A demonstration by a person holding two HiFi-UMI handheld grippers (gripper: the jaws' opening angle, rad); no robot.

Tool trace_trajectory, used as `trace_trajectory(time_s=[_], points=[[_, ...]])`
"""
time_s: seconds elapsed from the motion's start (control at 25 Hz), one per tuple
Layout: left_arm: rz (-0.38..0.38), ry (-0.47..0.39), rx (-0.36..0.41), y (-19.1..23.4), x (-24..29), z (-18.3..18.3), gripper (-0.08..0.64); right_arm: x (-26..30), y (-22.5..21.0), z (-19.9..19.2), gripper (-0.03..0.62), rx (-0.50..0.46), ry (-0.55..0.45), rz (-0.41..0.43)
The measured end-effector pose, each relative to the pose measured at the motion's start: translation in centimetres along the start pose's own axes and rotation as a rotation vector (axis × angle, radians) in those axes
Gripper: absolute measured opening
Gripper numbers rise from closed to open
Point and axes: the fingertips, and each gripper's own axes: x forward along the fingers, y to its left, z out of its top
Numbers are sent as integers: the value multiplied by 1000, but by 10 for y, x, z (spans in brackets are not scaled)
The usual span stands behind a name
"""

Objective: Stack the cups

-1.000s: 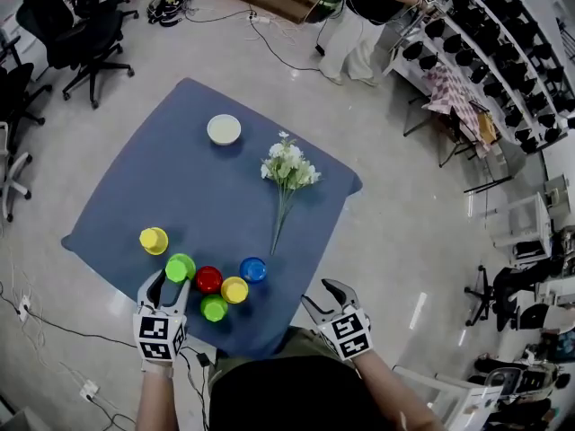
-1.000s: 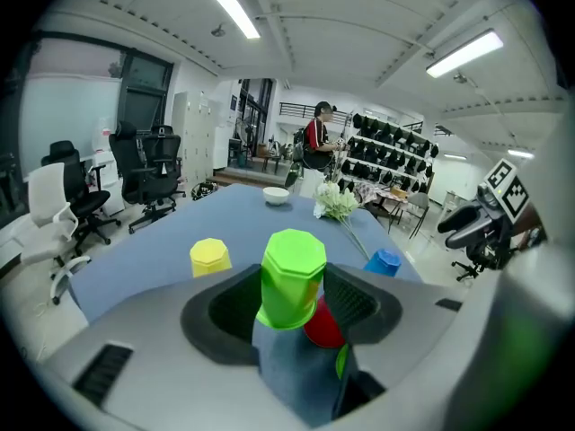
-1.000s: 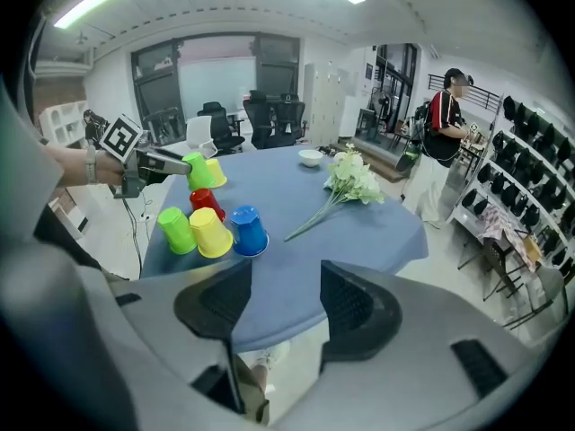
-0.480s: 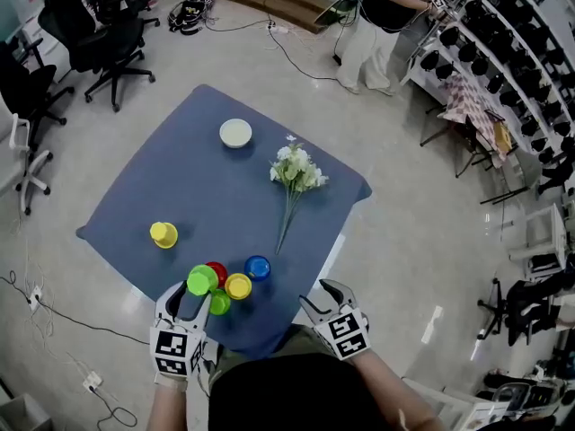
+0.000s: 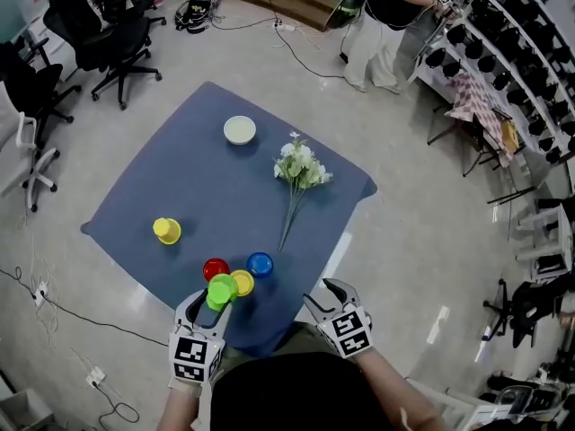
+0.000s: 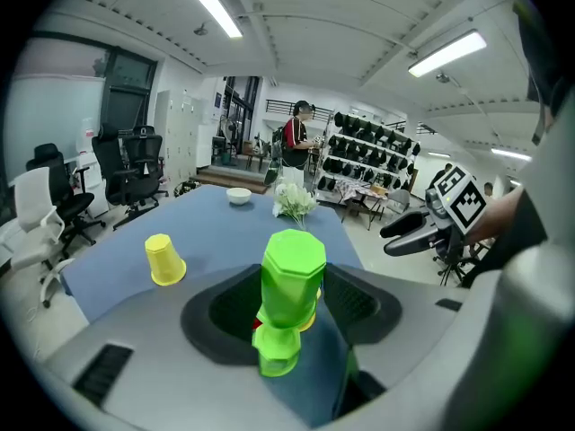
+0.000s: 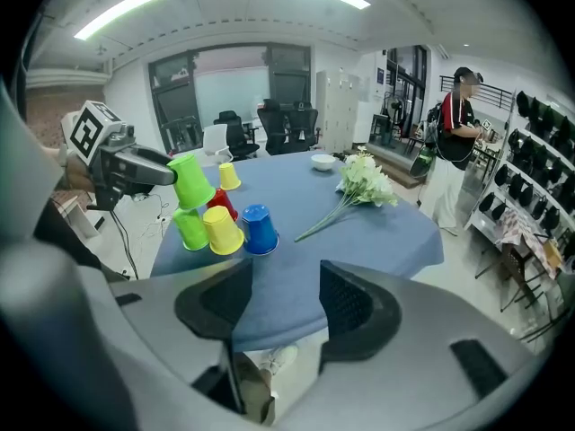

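Held green cup (image 5: pixel 222 287): upside down, base up and mouth down; long axis close to upright, leaning a little.
Place: clear of the blue counter (image 5: pixel 180 178), near its front edge, directly over a second green cup (image 7: pixel 190 230) that stands mouth down.
Left gripper (image 5: pixel 214 305): jaws clamped on the held green cup's sides.
Right gripper (image 5: pixel 328 296): jaws wide apart, nothing between them, off the counter's near corner.
Neighbours: yellow cup (image 5: pixel 242 283), red cup (image 5: pixel 216 268) and blue cup (image 5: pixel 260 264), all mouth down, clustered just beside the green pair.
Lone yellow cup (image 5: pixel 166 231): mouth down, well apart to the left.
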Motion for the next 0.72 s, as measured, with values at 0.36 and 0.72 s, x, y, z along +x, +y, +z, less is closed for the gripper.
trace_trajectory(time_s=[0.36, 0.72], points=[[-17, 47, 30, -9, 9, -28, 219, -2, -2, -11, 242, 3, 16, -3], [-48, 52, 49, -14, 10, -31, 219, 1, -3, -12, 242, 2, 20, 0]])
